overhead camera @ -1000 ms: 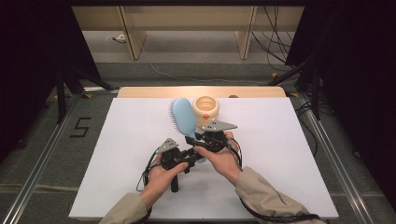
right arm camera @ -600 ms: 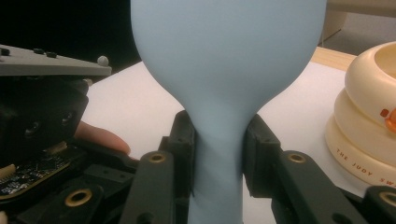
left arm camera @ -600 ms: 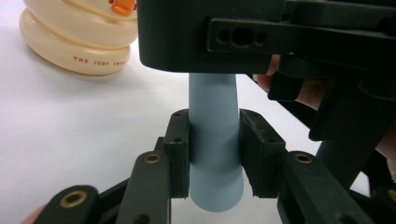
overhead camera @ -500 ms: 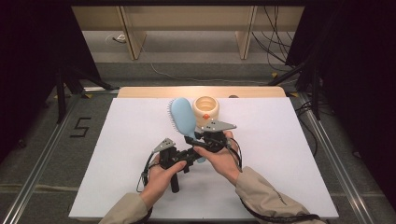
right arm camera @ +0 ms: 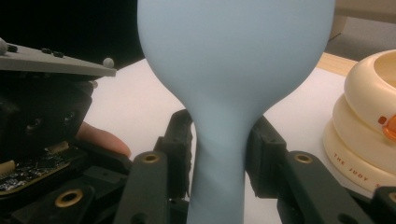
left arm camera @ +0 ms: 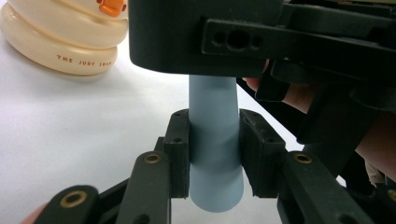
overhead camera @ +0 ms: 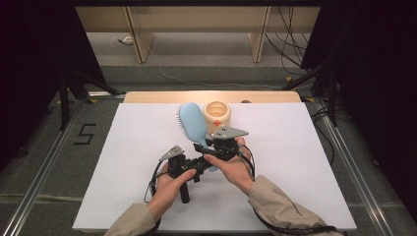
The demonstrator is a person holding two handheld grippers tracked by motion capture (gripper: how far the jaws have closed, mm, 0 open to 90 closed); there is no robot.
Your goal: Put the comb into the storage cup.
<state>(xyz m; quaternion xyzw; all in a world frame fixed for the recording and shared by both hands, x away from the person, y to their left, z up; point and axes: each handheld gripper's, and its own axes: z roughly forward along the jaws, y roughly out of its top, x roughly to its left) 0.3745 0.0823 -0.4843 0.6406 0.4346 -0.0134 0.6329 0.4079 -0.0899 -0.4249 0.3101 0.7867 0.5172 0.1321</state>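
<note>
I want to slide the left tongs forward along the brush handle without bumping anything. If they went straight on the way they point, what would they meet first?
Probably the right tongs: their black body crosses the blue brush handle just ahead of the left tongs, well before the cream cup, which sits off to the side.

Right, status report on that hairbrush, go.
Left gripper shut on blue hairbrush handle end. Right gripper around its neck, jaws just easing open. Cream cup close beside the brush head.

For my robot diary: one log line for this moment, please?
left tool: shut on brush handle | right tool: opening, handle between | cup: behind
</note>
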